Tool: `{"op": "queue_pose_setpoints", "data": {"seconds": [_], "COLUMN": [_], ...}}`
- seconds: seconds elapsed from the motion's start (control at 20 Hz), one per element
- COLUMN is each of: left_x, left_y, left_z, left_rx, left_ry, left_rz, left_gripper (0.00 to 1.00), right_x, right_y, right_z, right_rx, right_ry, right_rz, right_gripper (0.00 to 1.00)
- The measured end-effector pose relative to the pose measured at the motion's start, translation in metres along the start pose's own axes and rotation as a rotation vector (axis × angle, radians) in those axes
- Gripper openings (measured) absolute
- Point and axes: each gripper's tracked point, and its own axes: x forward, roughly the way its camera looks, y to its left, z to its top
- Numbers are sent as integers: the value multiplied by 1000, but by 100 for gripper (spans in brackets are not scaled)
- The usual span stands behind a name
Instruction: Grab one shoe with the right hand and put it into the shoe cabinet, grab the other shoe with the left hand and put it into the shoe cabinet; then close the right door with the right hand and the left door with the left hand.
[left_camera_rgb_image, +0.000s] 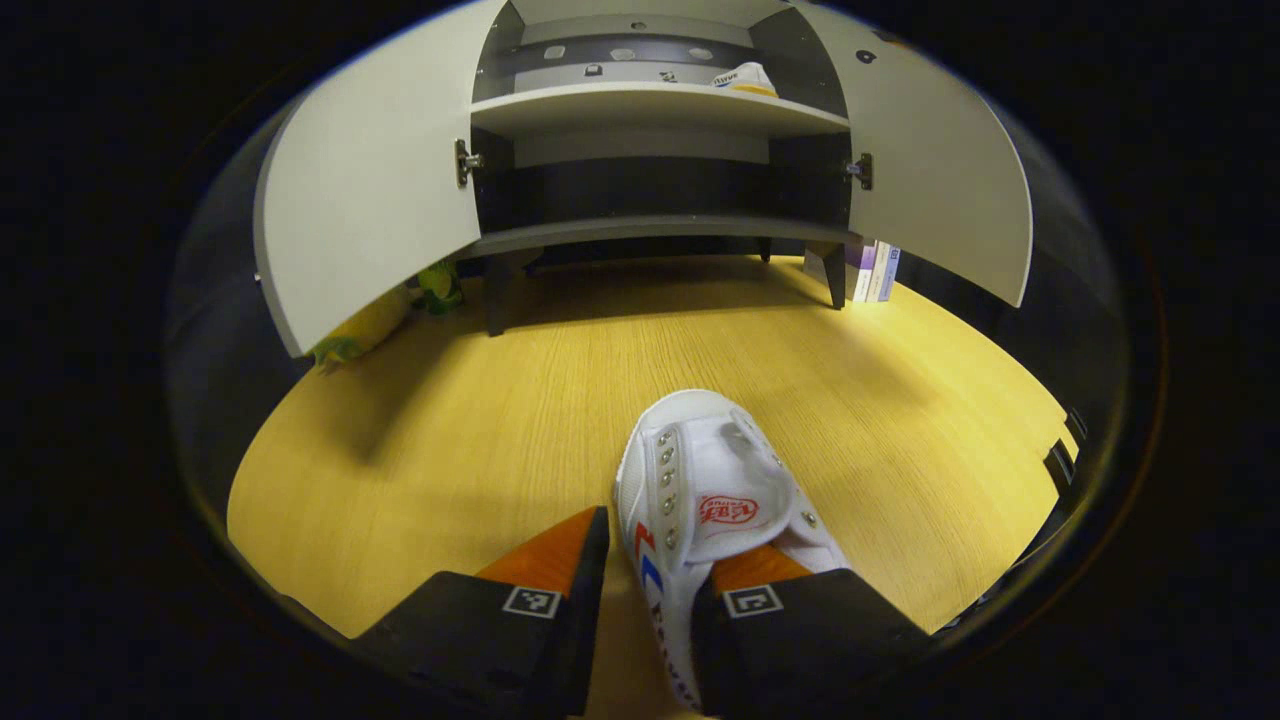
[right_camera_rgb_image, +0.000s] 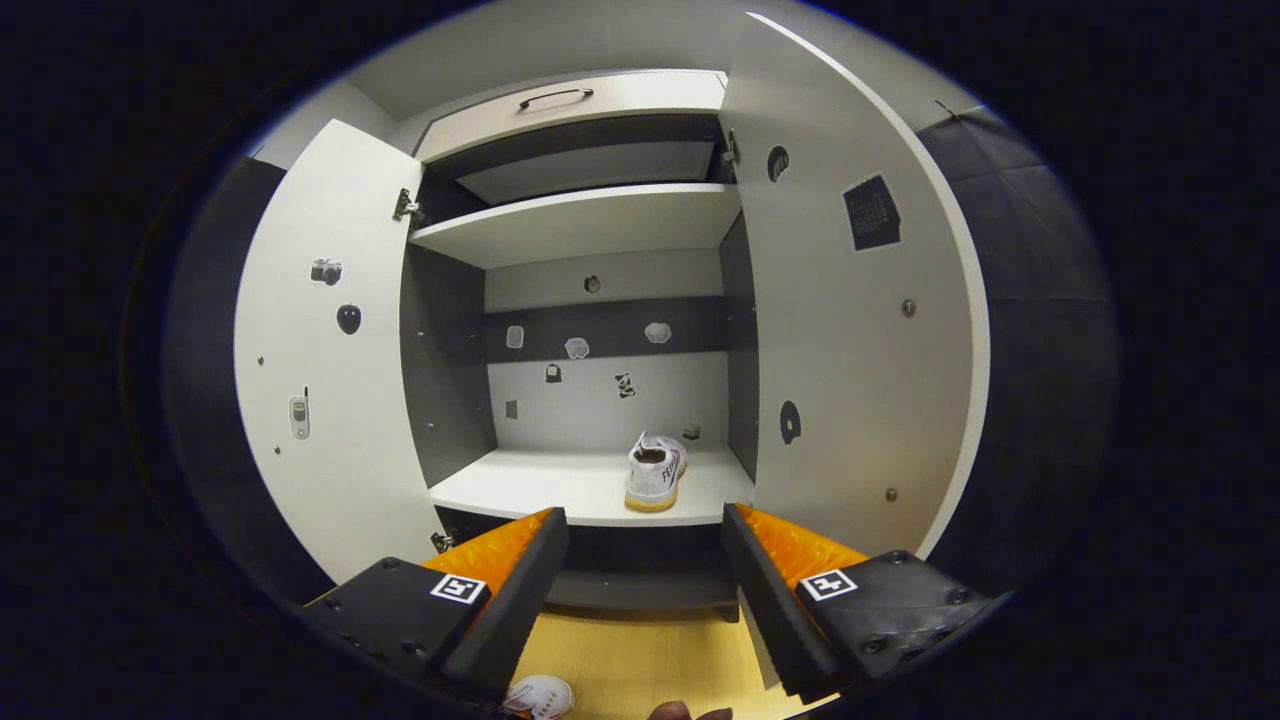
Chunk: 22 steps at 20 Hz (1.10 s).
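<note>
Left gripper view, grip: our left gripper (left_camera_rgb_image: 650, 570) pinches the near side wall of the white shoe (left_camera_rgb_image: 700, 490) resting on the desk (left_camera_rgb_image: 450, 440), one finger inside, one outside.
Risk, near: we judge this thin-wall hold could let the shoe swing or slip when lifted.
Writing: a red logo on the tongue; we cannot read it.
Right gripper: our right gripper (right_camera_rgb_image: 645, 560) hangs spread, holding nothing.
Cabinet: the other shoe (right_camera_rgb_image: 655, 472) sits on the shelf (right_camera_rgb_image: 540, 490) of the shoe cabinet (right_camera_rgb_image: 600, 220).
Risk, far: we expect a clash with the open left door (left_camera_rgb_image: 360, 190) or right door (left_camera_rgb_image: 940, 170).
</note>
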Motion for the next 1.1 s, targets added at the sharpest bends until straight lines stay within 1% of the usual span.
{"op": "queue_pose_setpoints", "data": {"seconds": [0.05, 0.1, 0.15, 0.25, 0.3, 0.4, 0.5, 0.6, 0.7, 0.8, 0.9, 1.1], "left_x": [4, 10, 12, 18, 16, 18, 13, 1, -13, -26, -39, -61], "left_y": [3, 5, 7, 14, 15, 17, 24, 31, 35, 45, 48, 44], "left_z": [4, 0, 4, 7, 5, 8, 18, 40, 65, 93, 125, 195], "left_rx": [2, 0, -21, -80, -104, -103, -61, -38, -57, -56, -64, -130], "left_ry": [-12, 4, -9, 15, 42, 74, 84, 51, 23, 8, -19, -60], "left_rz": [6, 10, -1, -4, -15, -38, -19, -3, -2, 44, 71, 83], "left_gripper": [38, 35, 32, 24, 14, 9, 7, 7, 6, 7, 7, 6], "right_x": [-2, -4, -6, -8, -10, -13, -17, -21, -25, -28, -31, -35], "right_y": [-4, -5, -6, -6, -7, -7, -7, -10, -11, -16, -19, -23], "right_z": [5, 9, 14, 20, 21, 23, 22, 23, 25, 27, 28, 22], "right_rx": [2, 7, 8, -6, -15, -13, -8, -3, 9, 23, 40, 47], "right_ry": [-9, -16, -24, -34, -35, -34, -27, -28, -33, -37, -38, -20], "right_rz": [-12, -19, -23, -22, -25, -24, -19, -20, -24, -34, -41, -44], "right_gripper": [98, 98, 98, 98, 98, 98, 98, 98, 98, 98, 98, 99]}}
